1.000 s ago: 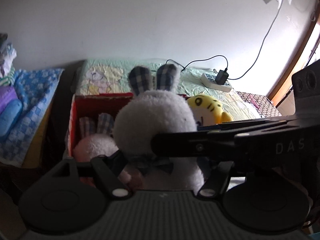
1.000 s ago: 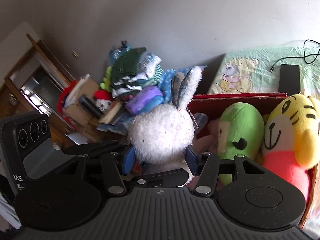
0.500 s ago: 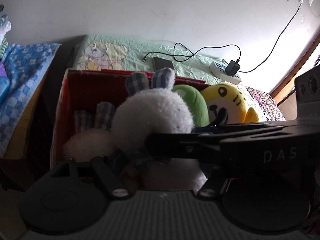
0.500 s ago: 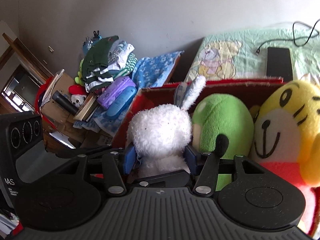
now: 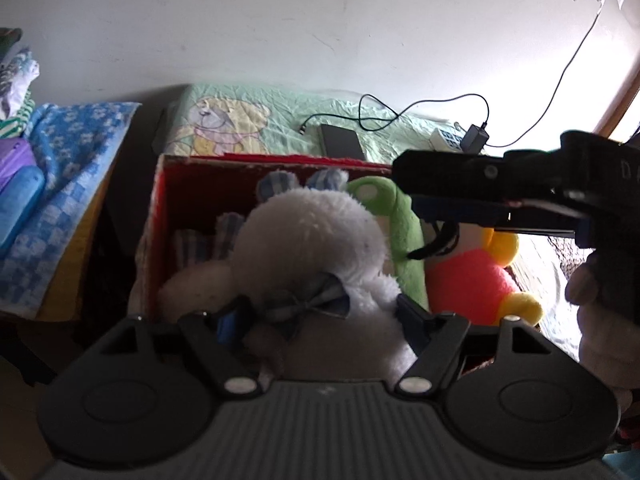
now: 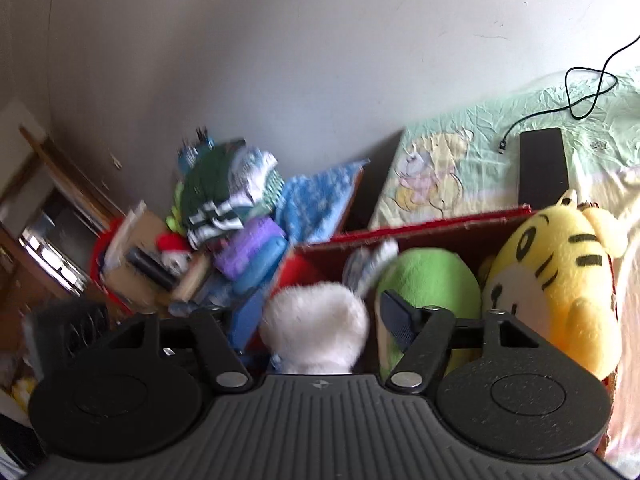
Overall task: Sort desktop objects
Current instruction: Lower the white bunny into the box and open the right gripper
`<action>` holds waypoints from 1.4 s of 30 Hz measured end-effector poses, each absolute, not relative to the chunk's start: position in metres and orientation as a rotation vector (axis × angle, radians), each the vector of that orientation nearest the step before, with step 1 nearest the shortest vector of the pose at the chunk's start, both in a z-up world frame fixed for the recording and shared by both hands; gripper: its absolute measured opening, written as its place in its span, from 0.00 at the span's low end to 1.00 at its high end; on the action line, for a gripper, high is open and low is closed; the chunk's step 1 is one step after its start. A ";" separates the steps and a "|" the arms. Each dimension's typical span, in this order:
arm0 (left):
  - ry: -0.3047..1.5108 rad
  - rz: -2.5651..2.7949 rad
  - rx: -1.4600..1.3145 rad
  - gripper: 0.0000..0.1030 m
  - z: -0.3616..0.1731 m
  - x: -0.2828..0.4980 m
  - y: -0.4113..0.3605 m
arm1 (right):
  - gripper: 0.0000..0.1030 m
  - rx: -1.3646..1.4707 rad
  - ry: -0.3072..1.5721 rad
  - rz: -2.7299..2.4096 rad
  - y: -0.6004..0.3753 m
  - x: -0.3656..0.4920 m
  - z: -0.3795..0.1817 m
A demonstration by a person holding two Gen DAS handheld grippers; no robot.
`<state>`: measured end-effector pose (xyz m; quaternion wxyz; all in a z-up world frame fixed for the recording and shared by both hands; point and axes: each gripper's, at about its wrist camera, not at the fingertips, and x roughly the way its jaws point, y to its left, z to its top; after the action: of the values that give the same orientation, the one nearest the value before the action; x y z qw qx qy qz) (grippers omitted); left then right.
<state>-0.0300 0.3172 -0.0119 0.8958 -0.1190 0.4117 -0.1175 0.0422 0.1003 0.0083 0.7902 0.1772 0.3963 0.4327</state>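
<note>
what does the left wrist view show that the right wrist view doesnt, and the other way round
Only the left wrist view shows the white power strip with a charger plugged in, the rabbit's plaid bow, the second, pinkish rabbit behind it, and the right gripper from outside.

Only the right wrist view shows the heap of folded clothes, the cardboard clutter below it, and the yellow tiger's striped face.

Both show the white rabbit plush, the green plush, the red box and the black phone.

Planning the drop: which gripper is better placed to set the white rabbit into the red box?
Left. The left gripper clamps the white rabbit at its bow, at the red box's opening. The right gripper stands open, gaps showing beside the rabbit's head.
</note>
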 end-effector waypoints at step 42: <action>0.841 -0.118 -0.236 0.76 -0.008 -0.032 0.307 | 0.36 0.271 0.866 0.899 0.117 0.048 -0.014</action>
<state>-0.0319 0.3075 -0.0082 0.9046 -0.1140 0.4068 -0.0571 0.0485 0.1171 -0.0143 0.8031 0.1263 0.4041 0.4194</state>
